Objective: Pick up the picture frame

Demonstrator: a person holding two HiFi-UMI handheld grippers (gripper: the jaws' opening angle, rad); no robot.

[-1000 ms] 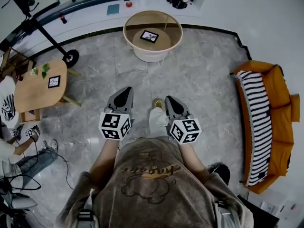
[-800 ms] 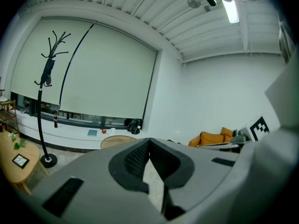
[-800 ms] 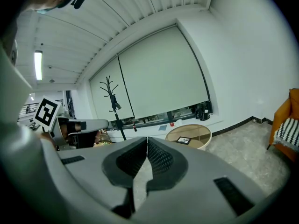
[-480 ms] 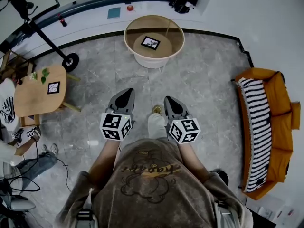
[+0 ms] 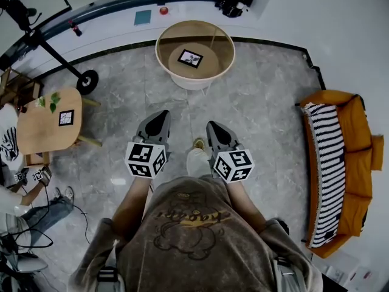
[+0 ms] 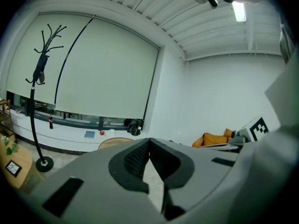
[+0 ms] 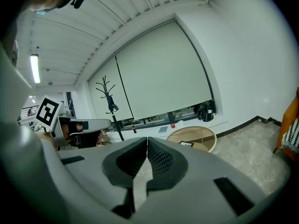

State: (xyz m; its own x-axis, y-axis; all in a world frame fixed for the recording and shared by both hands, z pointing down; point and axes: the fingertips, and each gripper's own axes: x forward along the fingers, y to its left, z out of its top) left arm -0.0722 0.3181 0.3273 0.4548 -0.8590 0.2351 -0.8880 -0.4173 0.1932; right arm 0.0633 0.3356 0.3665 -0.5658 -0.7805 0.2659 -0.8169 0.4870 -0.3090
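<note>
At centre left, the left hand-held gripper [image 5: 159,117] is hovering with its jaws pressed together, empty. The picture frame [image 5: 190,58] is lying on the round bench [image 5: 158,51] at upper centre. The right hand-held gripper [image 5: 214,128], centre right, is likewise hovering closed and empty.

Bright, even ceiling-strip lighting; sharp frames, soft shadows, strong fisheye edge distortion.
</note>
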